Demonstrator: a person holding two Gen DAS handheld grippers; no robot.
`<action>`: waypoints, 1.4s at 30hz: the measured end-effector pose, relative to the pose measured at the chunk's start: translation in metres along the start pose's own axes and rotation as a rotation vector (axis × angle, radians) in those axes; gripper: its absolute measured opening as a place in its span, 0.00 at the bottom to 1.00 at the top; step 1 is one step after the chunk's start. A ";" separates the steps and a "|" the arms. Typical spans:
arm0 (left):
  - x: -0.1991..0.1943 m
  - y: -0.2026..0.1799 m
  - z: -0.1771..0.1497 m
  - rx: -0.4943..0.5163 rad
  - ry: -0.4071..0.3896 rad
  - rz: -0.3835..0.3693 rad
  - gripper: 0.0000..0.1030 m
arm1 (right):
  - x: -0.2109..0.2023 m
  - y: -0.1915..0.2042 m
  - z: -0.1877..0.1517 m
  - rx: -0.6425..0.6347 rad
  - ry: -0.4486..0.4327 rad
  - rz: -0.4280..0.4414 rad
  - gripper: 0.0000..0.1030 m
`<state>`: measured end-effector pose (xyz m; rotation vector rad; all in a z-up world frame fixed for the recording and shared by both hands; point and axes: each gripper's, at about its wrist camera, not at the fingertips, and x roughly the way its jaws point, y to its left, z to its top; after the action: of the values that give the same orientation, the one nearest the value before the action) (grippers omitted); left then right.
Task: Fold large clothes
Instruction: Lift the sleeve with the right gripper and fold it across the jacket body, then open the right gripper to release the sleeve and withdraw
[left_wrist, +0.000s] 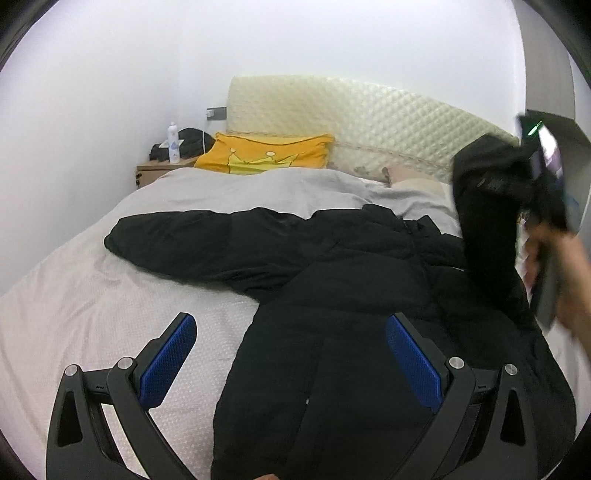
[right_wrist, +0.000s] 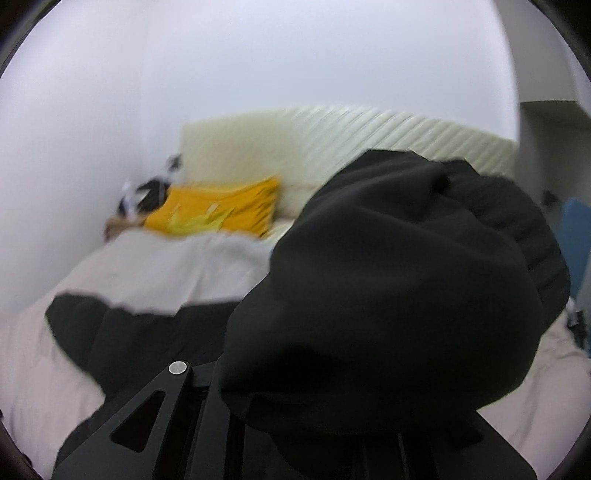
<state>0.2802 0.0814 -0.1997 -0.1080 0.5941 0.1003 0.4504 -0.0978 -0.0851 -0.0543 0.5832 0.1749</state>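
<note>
Black padded jacket (left_wrist: 332, 280) sprawls mid-frame on the bed (left_wrist: 92, 295), barely folded; our right gripper (right_wrist: 325, 369) clamps its lifted sleeve (left_wrist: 484, 221), our left gripper (left_wrist: 291, 365) gapes empty.

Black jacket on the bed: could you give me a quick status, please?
Left claw open above jacket. Right claw shut on its sleeve, lifted. Nothing in the way.

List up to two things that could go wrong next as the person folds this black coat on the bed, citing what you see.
1. The right gripper pinches only the raised sleeve; the thick fabric might slip out.
2. The left gripper is open above the black coat, pinning nothing, so pulling the sleeve could drag the coat across the bed.
</note>
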 end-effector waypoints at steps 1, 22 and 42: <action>0.002 0.003 0.000 -0.007 0.004 -0.001 0.99 | 0.013 0.009 -0.011 -0.005 0.020 0.014 0.11; 0.038 0.001 -0.008 -0.019 0.063 0.005 0.99 | 0.073 0.083 -0.087 -0.073 0.272 0.175 0.60; -0.069 -0.038 0.030 0.046 0.005 -0.012 0.99 | -0.145 0.022 -0.015 0.021 0.006 0.072 0.76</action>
<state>0.2446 0.0437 -0.1335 -0.0675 0.6007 0.0752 0.3192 -0.0991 -0.0171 -0.0134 0.5929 0.2384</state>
